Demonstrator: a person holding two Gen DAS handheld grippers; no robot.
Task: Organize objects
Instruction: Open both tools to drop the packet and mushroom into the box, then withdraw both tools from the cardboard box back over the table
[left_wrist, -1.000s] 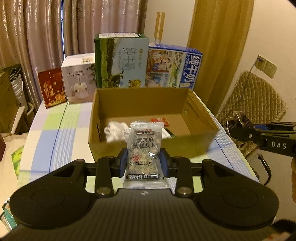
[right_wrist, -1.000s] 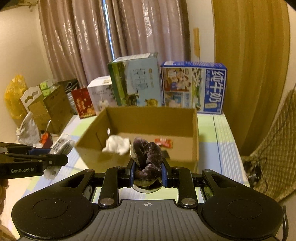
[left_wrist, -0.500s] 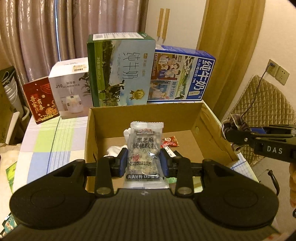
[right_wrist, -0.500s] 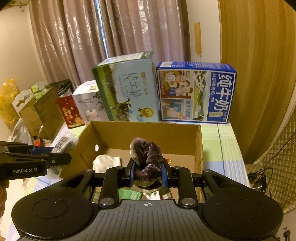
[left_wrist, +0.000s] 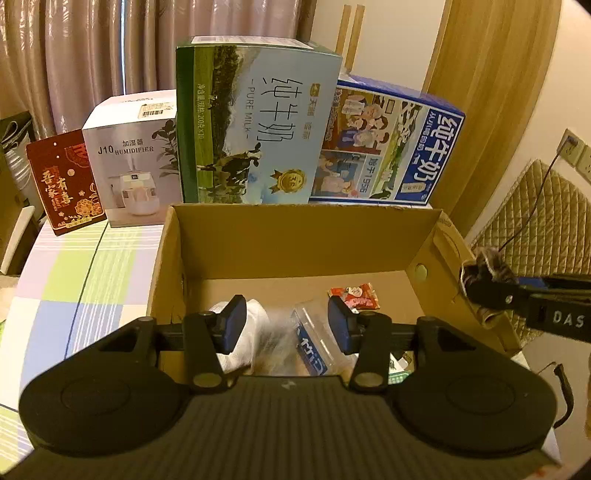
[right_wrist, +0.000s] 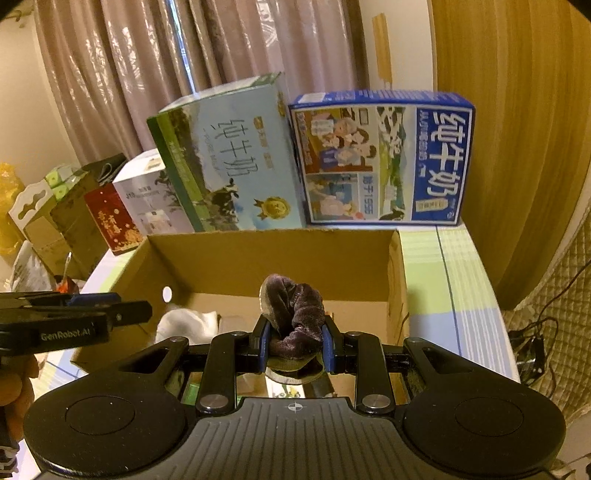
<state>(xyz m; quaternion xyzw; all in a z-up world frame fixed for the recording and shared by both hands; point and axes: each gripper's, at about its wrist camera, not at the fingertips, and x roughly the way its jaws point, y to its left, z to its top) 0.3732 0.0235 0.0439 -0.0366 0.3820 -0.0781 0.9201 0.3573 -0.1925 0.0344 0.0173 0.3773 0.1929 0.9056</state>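
A: What does the left wrist view show?

B: The left hand-held gripper (left_wrist: 287, 325) sits low in the frame with its blue pads spread wide and nothing between them. Just beyond it, blurred, a clear snack packet (left_wrist: 310, 347) lies inside the cardboard box (left_wrist: 303, 236), beside a white cloth (left_wrist: 255, 328) and near a small red wrapper (left_wrist: 354, 295) at centre right. At the right edge, the right hand-held gripper (left_wrist: 476, 280) pokes in over the box wall.

A: And behind the box?

B: A green milk carton (left_wrist: 255, 122), a blue milk carton (left_wrist: 388, 144), a white humidifier box (left_wrist: 129, 158) and a red box (left_wrist: 62, 181) stand in a row on the checked table (left_wrist: 74, 280).

A: The right wrist view?

B: The right hand-held gripper (right_wrist: 293, 341) is clamped on a dark purple velvet scrunchie (right_wrist: 295, 314), centre frame, above the near side of the box (right_wrist: 258, 254). The left hand-held gripper (right_wrist: 110, 314) shows at the left edge.
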